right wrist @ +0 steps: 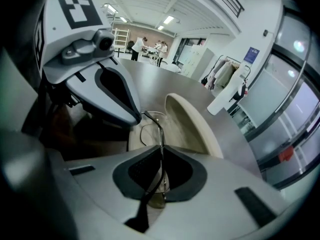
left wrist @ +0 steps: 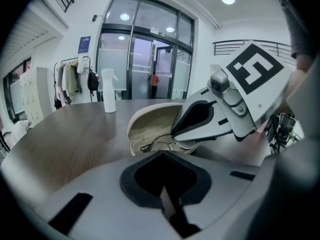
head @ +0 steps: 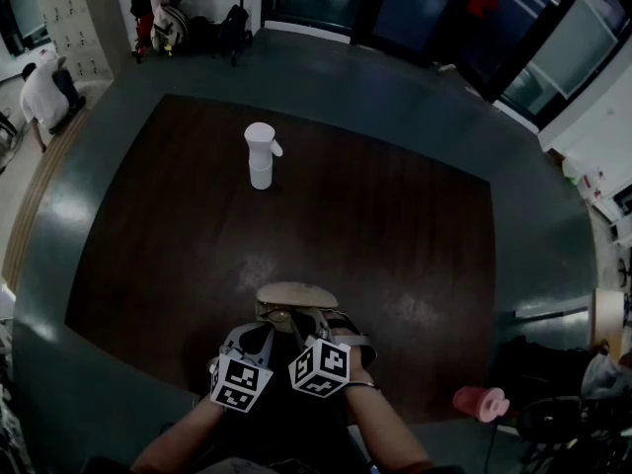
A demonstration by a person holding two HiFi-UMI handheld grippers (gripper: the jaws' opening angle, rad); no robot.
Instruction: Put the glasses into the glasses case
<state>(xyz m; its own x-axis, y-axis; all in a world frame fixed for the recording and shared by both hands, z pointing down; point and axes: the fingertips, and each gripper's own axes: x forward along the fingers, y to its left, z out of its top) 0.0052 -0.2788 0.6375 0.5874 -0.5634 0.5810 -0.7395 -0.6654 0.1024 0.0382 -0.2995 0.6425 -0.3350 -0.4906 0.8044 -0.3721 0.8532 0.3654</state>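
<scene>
A beige glasses case (head: 296, 294) lies open near the front edge of the dark wooden table (head: 395, 235), its lid (left wrist: 150, 121) raised on the far side. Thin wire-framed glasses (right wrist: 150, 131) hang over the case's tray, with one temple arm running back between the jaws of my right gripper (right wrist: 161, 151), which is shut on it. In the left gripper view the glasses (left wrist: 155, 143) rest low in the case under the right gripper (left wrist: 200, 121). My left gripper (left wrist: 162, 156) sits just short of the case's near rim, shut with nothing in it. Both grippers (head: 272, 326) (head: 308, 319) crowd the case's near side.
A white spray bottle (head: 260, 156) stands at the far middle of the table, also in the left gripper view (left wrist: 108, 98). A pink object (head: 481, 401) sits off the table's right front corner. A person (head: 44, 97) crouches on the floor far left.
</scene>
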